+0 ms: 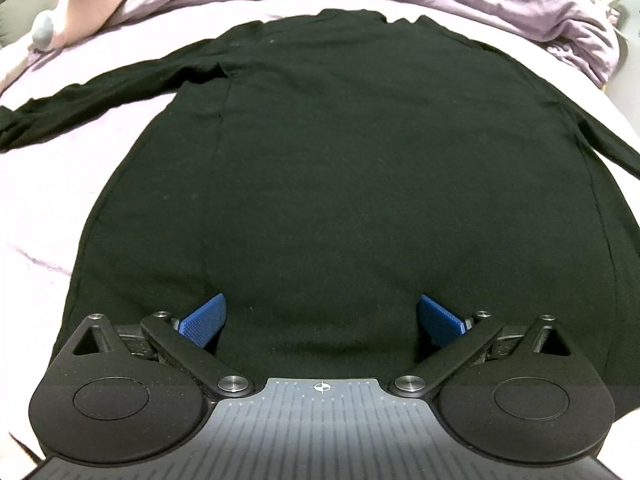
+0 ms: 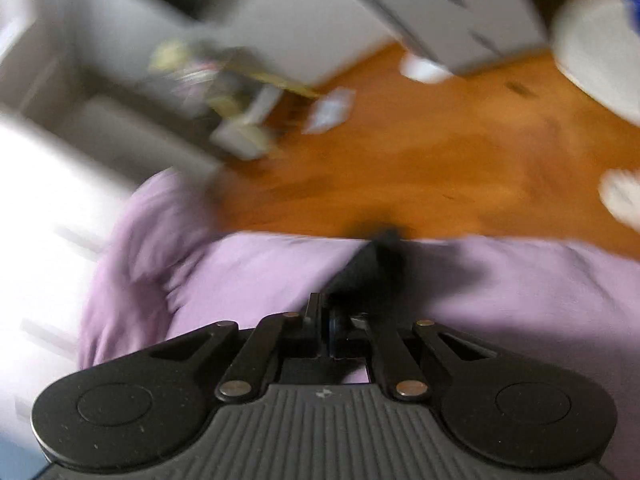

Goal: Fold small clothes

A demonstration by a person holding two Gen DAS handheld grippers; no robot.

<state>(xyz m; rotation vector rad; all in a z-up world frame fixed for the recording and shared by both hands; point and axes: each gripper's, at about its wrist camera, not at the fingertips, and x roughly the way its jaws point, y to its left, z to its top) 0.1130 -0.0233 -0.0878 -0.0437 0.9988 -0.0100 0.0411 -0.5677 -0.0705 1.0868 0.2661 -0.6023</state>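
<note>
"See the left gripper (image 1: pixel 320 322)? Its blue fingers (image 1: pixel 202 325) are spread wide over the black top (image 1: pixel 340 152), which lies flat on the purple bed (image 1: pixel 36 200)."

"And the right gripper (image 2: pixel 332 330)?"

"Pinched tight on the black sleeve (image 2: pixel 374 264). A hard tug could drag the top crooked."

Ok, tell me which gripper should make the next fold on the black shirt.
Probably right: the right gripper looks shut on black fabric, likely the black shirt's sleeve, ready to carry inward. The left gripper is open over the hem, holding nothing.
</note>
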